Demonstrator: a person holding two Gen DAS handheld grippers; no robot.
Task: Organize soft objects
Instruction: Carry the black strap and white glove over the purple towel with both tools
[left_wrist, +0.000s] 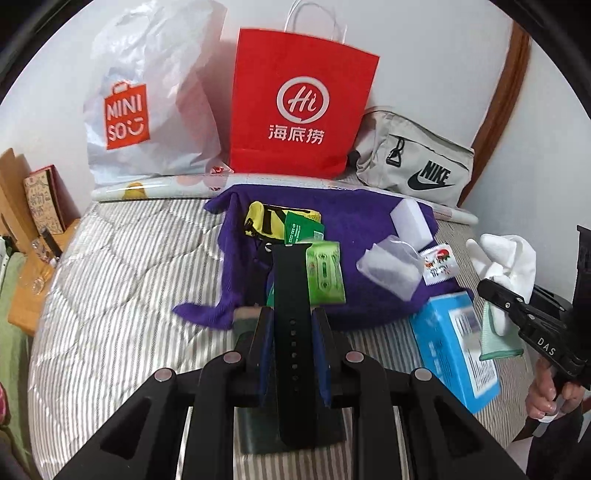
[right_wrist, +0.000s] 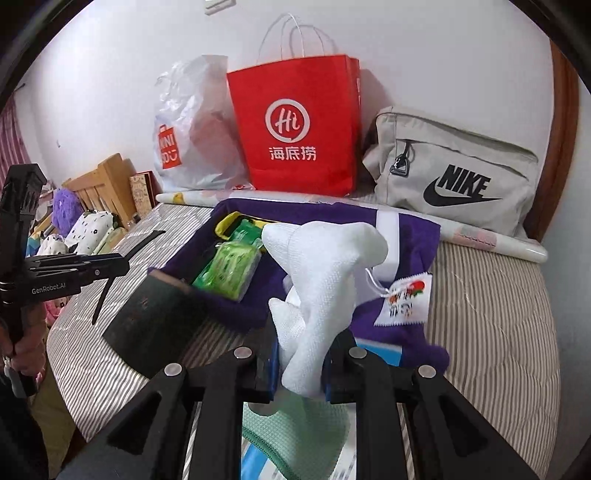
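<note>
My left gripper (left_wrist: 291, 317) is shut on a black watch strap (left_wrist: 291, 280) that stands upright between its pads, just in front of a purple towel (left_wrist: 351, 221). My right gripper (right_wrist: 301, 354) is shut on a white sock (right_wrist: 321, 288), which bunches up above the fingers. The towel (right_wrist: 402, 229) carries green packets (right_wrist: 229, 273), a yellow pouch (left_wrist: 258, 218), a white sponge block (left_wrist: 412, 221) and a tea bag with a paper tag (right_wrist: 404, 299). In the left wrist view the sock (left_wrist: 509, 262) and right gripper (left_wrist: 487, 291) sit at the right edge.
A red paper bag (left_wrist: 299, 107), a white plastic bag (left_wrist: 147, 99) and a grey Nike bag (left_wrist: 413, 162) line the wall behind a rolled mat (left_wrist: 155, 192). A blue box (left_wrist: 454, 350), a mint cloth (right_wrist: 295, 432) and a dark booklet (right_wrist: 155, 325) lie on the striped bed cover (left_wrist: 122, 288).
</note>
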